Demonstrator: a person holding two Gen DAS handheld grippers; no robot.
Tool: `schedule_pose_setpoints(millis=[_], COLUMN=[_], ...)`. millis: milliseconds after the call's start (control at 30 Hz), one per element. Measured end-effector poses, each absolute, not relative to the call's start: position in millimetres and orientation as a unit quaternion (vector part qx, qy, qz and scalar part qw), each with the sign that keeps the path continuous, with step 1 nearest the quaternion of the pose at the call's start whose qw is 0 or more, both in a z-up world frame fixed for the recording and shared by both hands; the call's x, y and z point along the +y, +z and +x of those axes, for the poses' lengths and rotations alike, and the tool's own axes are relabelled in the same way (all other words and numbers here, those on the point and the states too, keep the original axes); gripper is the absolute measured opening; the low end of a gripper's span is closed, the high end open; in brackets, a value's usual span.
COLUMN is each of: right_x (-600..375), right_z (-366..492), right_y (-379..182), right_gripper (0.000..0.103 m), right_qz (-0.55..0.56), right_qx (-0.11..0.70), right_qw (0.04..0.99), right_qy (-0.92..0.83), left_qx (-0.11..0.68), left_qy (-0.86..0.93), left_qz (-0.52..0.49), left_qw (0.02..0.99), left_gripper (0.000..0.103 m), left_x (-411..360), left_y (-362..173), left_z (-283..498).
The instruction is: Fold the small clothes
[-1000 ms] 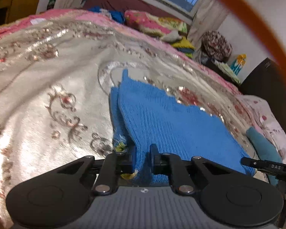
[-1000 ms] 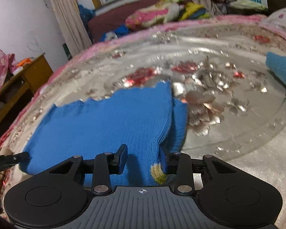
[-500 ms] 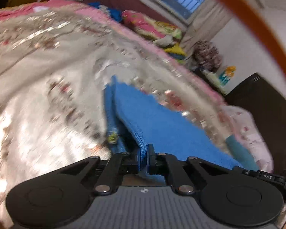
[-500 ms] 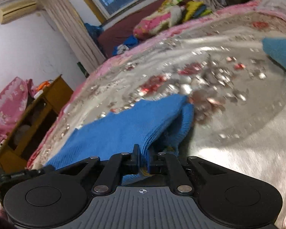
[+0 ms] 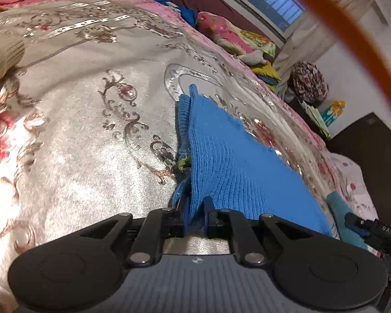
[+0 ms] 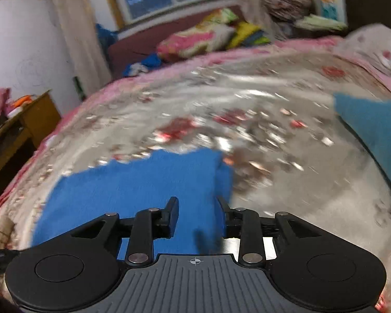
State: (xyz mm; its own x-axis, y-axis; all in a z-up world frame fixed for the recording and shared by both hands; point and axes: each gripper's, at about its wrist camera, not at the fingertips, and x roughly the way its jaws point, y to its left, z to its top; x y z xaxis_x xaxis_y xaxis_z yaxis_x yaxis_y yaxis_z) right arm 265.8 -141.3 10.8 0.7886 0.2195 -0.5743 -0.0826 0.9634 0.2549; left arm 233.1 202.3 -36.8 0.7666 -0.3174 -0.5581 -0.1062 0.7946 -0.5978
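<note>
Bedroom, window at the back, and under us a shiny floral bedspread (image 5: 73, 161) as the working surface. On it lies our blue knitted garment (image 5: 229, 161), already doubled over, its long axis running away from the left gripper (image 5: 195, 216) toward the far edge of the bed; from the right-wrist view the same garment (image 6: 133, 190) spreads out to the left of the tool, with its folded edge just ahead of the jaws. Our left gripper is pinched tight on the near corner, a ridge of blue knit squeezed between the pads. Our right gripper (image 6: 196, 217) has just been opening: its jaws stand apart, blue cloth shows between them, but the pads do not press on it, so we judge that side released. The left hand is therefore the only one with a hold, and any next fold or pull would start from that corner. A second, teal piece (image 6: 375, 133) lies well apart to the right. Hard to read: the right-wrist view is smeared, a yellow-green trim (image 5: 184, 162) peeks from under the fold, and the garment's lower layers are hidden.
</note>
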Motion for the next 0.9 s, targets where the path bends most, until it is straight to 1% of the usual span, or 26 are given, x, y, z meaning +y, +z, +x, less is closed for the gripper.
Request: schedule_pose_setpoints(millis=[33,167,233,267,367,467,700,867,900], right_x=[-128,-54,-15,5,59,104,163,187,189], right_z=[269,291,304,311,325,338,362,377,377], right_y=[15,23,23,21,13,3,-19,-35,-37], right_gripper=[0.036,0.041,0.047,0.048,0.048,0.048,0.051,0.052,0.053], right_qz=[0.102,0.064,0.053,0.045,0.022,-0.015,-0.077,-0.117,-0.124], right_qx=[0.316,0.33,0.342,0.35,0.373,0.38,0.409,0.419,0.418], right_qw=[0.938,0.925,0.914,0.908,0.892,0.888,0.875,0.872,0.873], right_qy=[0.097,0.175,0.21,0.226,0.254,0.258,0.246,0.223,0.22], left_qx=[0.334,0.33,0.333,0.335,0.337,0.339,0.345,0.345,0.345], left_qy=[-0.057,-0.054,-0.058,-0.062,-0.071,-0.077,-0.084,-0.078,-0.077], left_qz=[-0.31,-0.296,-0.294,-0.295,-0.3,-0.305,-0.305,-0.285,-0.281], left_qw=[0.888,0.895,0.894,0.893,0.89,0.886,0.884,0.891,0.892], left_gripper=[0.018,0.02,0.021,0.021,0.022,0.022,0.023,0.023,0.023], left_x=[202,200,199,199,202,205,207,202,201], left_y=[-36,-36,-38,-39,-42,-43,-43,-41,-41], left_z=[232,228,226,227,228,229,233,235,236])
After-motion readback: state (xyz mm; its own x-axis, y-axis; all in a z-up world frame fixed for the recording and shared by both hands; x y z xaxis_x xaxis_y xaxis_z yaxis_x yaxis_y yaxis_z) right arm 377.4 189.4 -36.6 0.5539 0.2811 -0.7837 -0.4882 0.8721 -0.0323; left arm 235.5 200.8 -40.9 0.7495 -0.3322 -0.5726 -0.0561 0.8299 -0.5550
